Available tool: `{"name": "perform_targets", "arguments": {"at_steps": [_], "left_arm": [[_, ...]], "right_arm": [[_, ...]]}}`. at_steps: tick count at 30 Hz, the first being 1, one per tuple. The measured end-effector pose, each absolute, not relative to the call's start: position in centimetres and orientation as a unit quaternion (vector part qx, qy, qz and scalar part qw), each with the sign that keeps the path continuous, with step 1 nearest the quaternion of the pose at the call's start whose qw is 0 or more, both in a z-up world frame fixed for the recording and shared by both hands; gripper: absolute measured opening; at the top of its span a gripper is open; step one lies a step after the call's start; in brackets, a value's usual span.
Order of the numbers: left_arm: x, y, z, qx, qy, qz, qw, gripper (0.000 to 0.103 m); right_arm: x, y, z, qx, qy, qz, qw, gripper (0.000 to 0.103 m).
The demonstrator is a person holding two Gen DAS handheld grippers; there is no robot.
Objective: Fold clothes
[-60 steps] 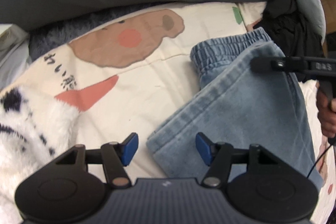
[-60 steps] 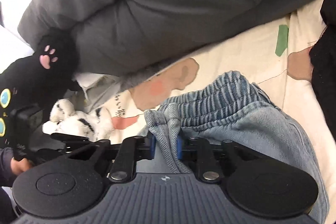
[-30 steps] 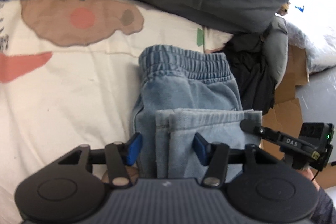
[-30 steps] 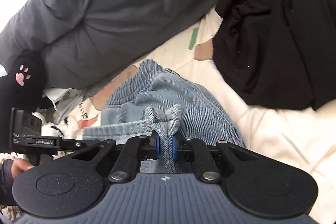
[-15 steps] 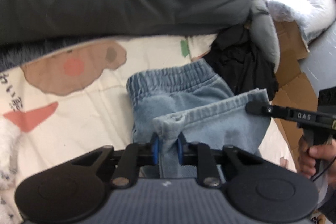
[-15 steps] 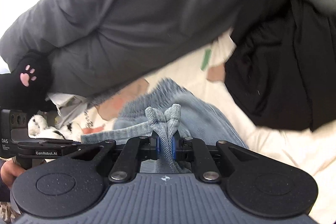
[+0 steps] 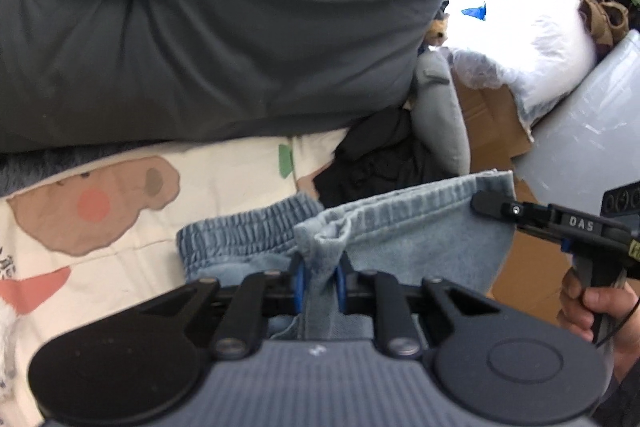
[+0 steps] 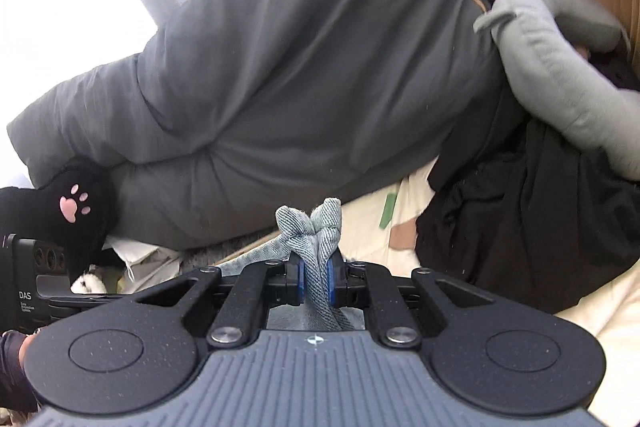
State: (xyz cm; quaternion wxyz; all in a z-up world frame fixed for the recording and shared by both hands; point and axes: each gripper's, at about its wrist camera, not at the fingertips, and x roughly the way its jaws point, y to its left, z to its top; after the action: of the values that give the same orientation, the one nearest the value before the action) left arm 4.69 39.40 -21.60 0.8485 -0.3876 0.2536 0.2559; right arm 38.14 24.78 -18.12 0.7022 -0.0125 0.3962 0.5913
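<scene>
Both grippers are clamped on the same pair of jeans (image 7: 420,239): your left gripper (image 7: 319,281) pinches a bunched corner of the hem edge, and your right gripper (image 8: 315,278) pinches the other corner, which puffs up in two little lobes above its blue pads (image 8: 295,277). From the left wrist view, the hem edge hangs stretched between the two tools in the air, while the elastic waistband (image 7: 244,231) lies on the cream printed bedsheet (image 7: 224,175), just in front of the big grey duvet (image 7: 208,27). That reads as the lower part of the jeans being carried over toward the waistband, though how the layers beneath are stacked is hidden by the tool bodies. To do this well, keep both clamps firm, because thick doubled denim can creep out of the pads. Keep the two corners level and the edge between them lightly taut, so no sag or twist gets folded in. Steer clear of the black garment (image 8: 540,207) heaped near the right side, so the denim does not drag it along. Lay the edge down square with the waistband, both corners landing together, and only then let go, lifting straight away so the fold is not tugged askew.
</scene>
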Motion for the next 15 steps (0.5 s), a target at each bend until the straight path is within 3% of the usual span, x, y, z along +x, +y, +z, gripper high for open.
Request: {"name": "perform_targets", "arguments": {"at_steps": [15], "left_arm": [[6.0,41.8,-25.2,-0.404,0.281,0.293,0.819,0.016]], "right_arm": [[40.2,29.3,-23.2,-0.028,0.428,0.565,0.704,0.01]]}}
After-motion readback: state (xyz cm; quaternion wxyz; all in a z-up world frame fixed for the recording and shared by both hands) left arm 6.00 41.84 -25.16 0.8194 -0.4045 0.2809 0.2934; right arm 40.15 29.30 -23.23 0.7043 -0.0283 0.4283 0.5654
